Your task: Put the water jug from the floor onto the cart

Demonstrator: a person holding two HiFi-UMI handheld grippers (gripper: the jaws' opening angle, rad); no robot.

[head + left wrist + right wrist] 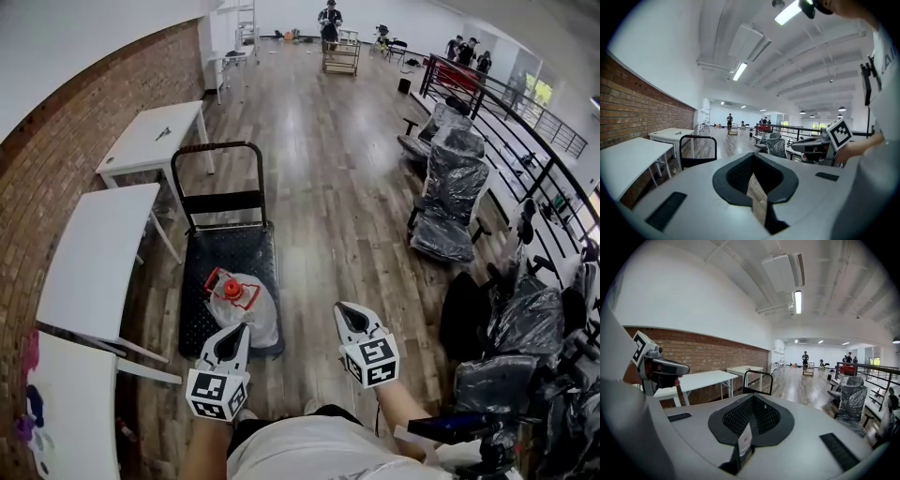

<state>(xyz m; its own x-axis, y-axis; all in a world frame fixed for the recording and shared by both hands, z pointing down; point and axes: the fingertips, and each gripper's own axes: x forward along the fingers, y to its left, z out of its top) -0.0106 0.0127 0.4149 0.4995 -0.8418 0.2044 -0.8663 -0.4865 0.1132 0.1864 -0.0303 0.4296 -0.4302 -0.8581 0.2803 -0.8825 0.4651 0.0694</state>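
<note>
Water jug point(249, 304) lies on its side on the cart point(225, 251), at the deck's near end, red cap toward the handle. The cart stands on the wooden floor beside the white desks. You hold the left gripper point(231, 341) and right gripper point(354, 320) near your body, clear of the jug. Both jaws pressed together, nothing between.
</note>
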